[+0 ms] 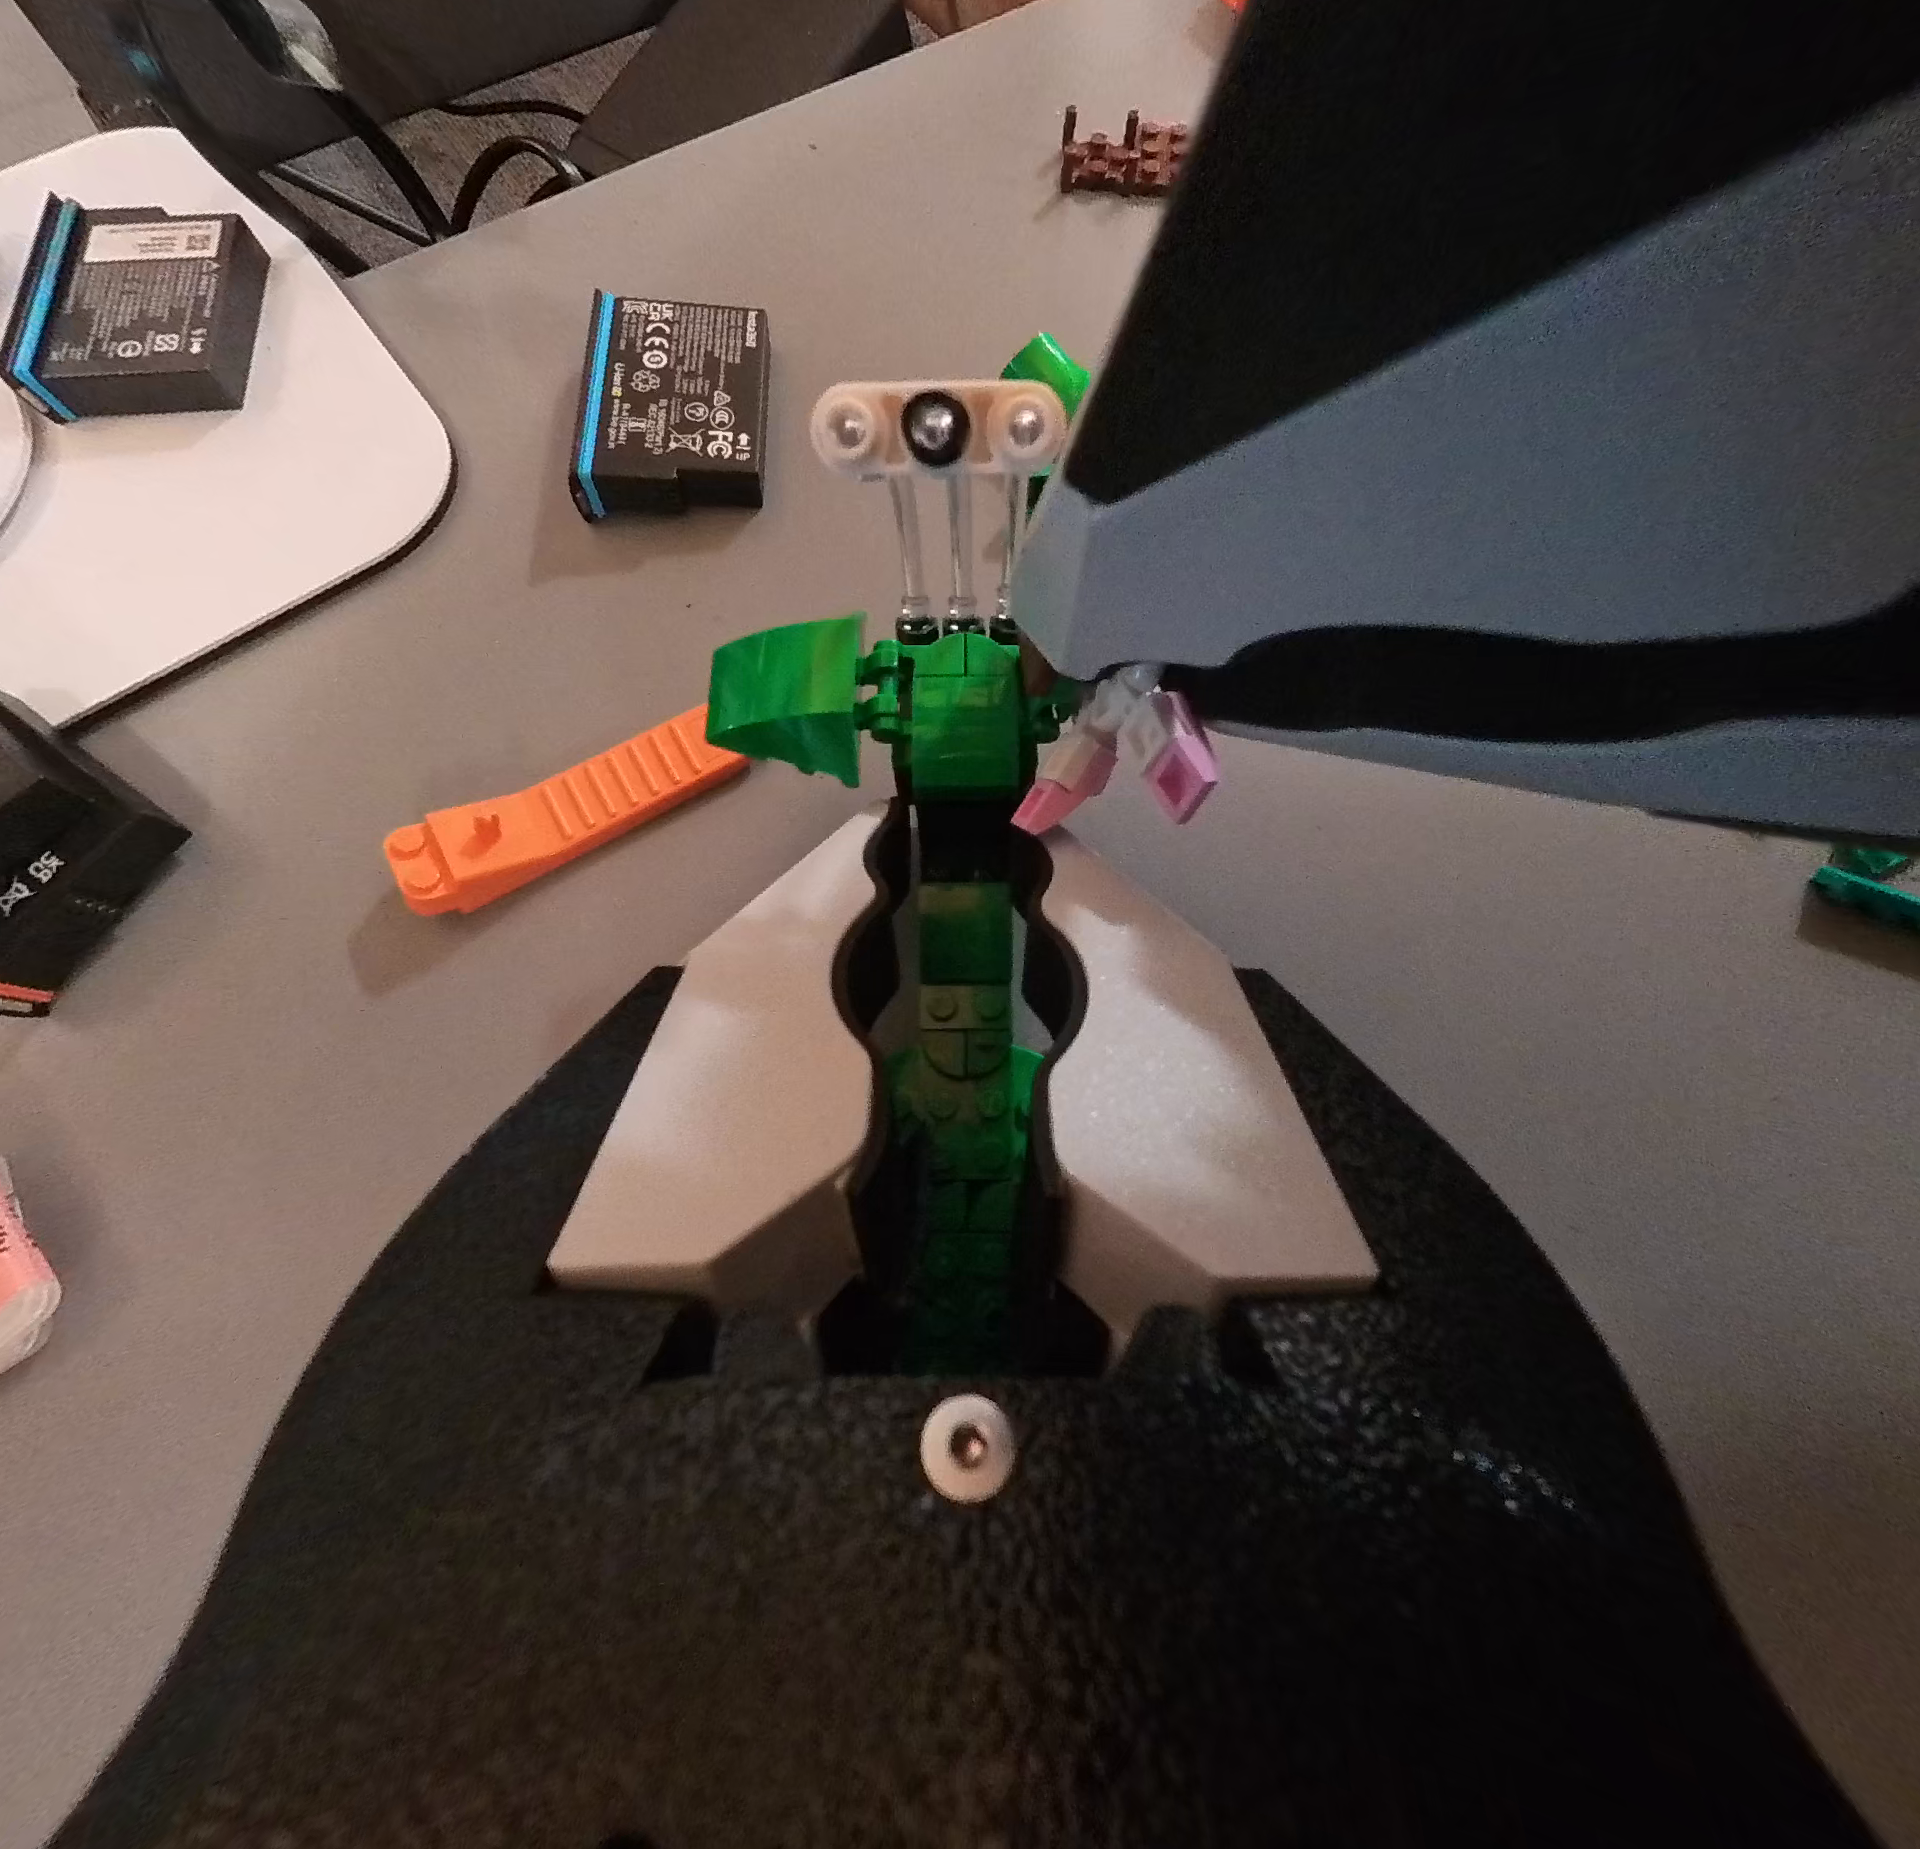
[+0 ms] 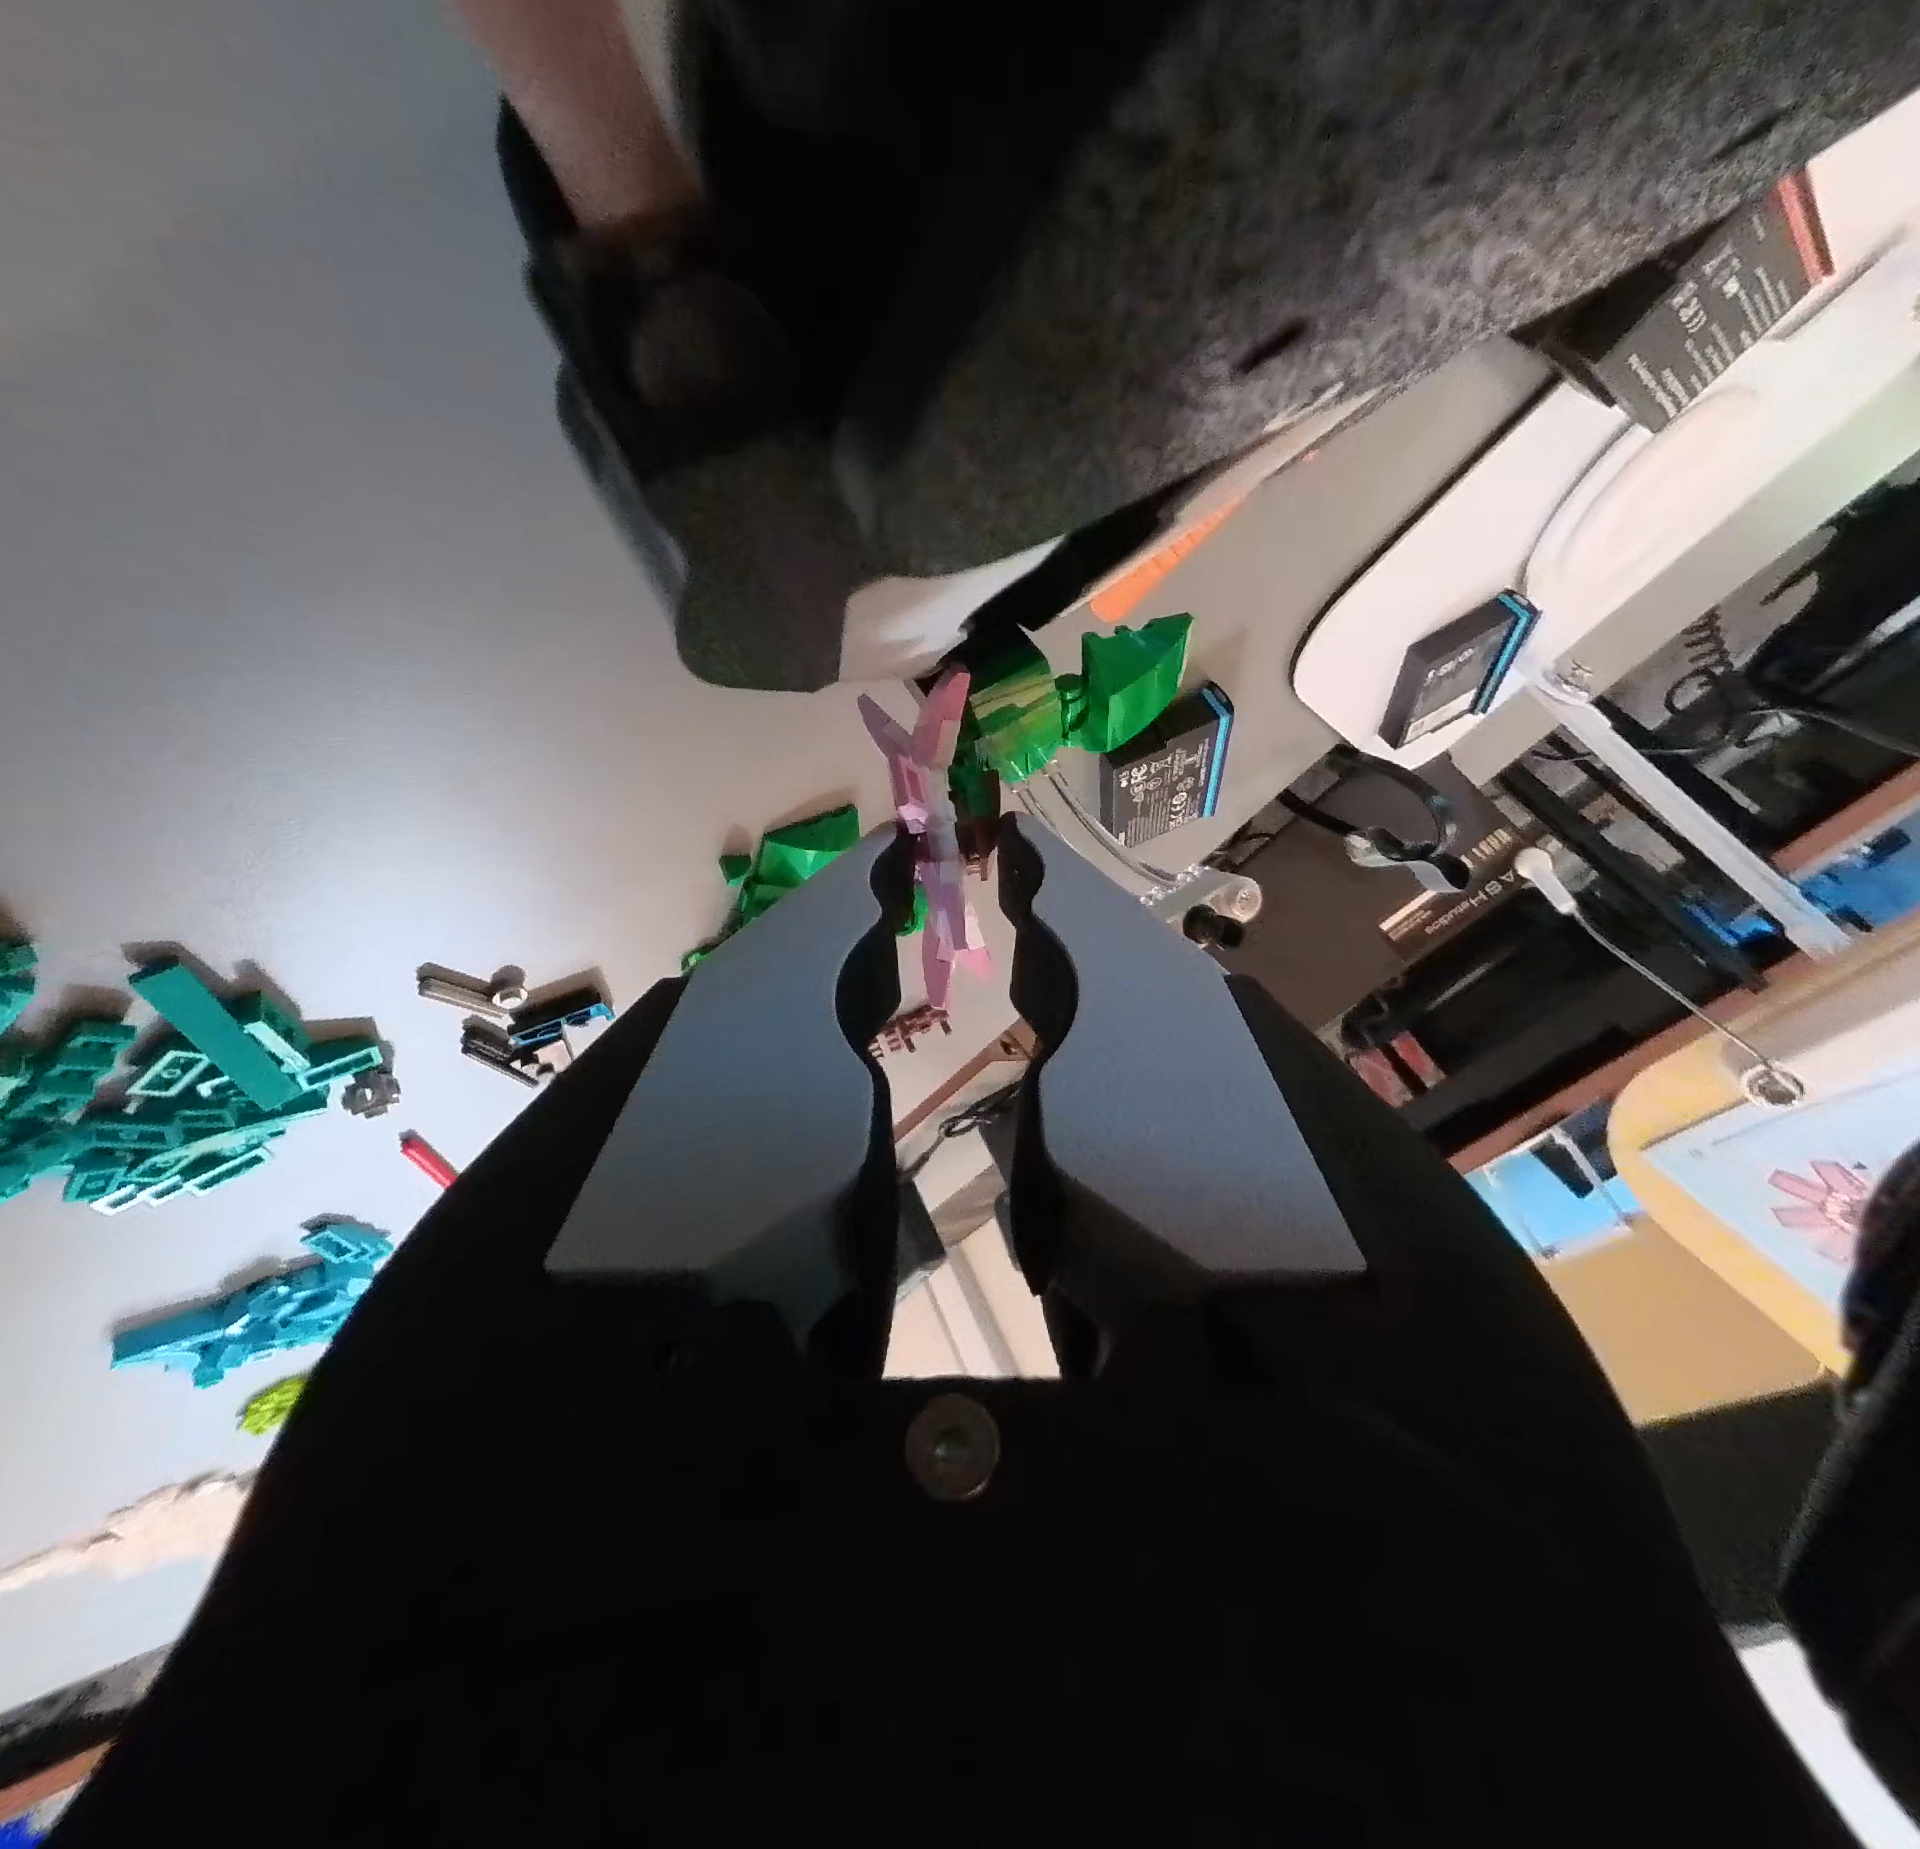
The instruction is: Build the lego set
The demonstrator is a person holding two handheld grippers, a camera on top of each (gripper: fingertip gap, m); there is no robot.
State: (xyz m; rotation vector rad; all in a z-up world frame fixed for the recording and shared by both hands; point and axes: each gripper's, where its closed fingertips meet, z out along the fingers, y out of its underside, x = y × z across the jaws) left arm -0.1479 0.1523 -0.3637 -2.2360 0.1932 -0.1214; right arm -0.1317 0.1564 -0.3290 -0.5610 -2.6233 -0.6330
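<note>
My left gripper [image 1: 956, 838] is shut on a green lego stem [image 1: 961, 1030] that runs up between its grey fingers [image 1: 748, 1093]. The stem carries a green leaf [image 1: 790, 693] on its left and three clear rods topped by a white plate [image 1: 940, 428]. My right gripper [image 1: 1101, 661] reaches in from the right, shut on a pink flower piece [image 1: 1158, 750] held against the stem's right side. In the right wrist view the pink flower [image 2: 935, 833] sits between my right gripper's tips [image 2: 951, 849], touching the green stem [image 2: 1013, 719]. The left gripper's body [image 2: 1091, 345] fills the top.
An orange brick separator [image 1: 561, 812] and a black battery [image 1: 675, 407] lie on the grey table behind the stem. A white board [image 1: 239, 511] with another battery [image 1: 135, 313] is at left. A brown lego piece [image 1: 1127, 152] is far back. Teal bricks [image 2: 156, 1093] are piled at the left. There is about 4 centimeters between the tips of the two grippers. Between my left fingertips and the black battery [image 1: 675, 407] there is roughly 11 centimeters. My right wrist view [image 2: 1170, 777] looks at it from another angle.
</note>
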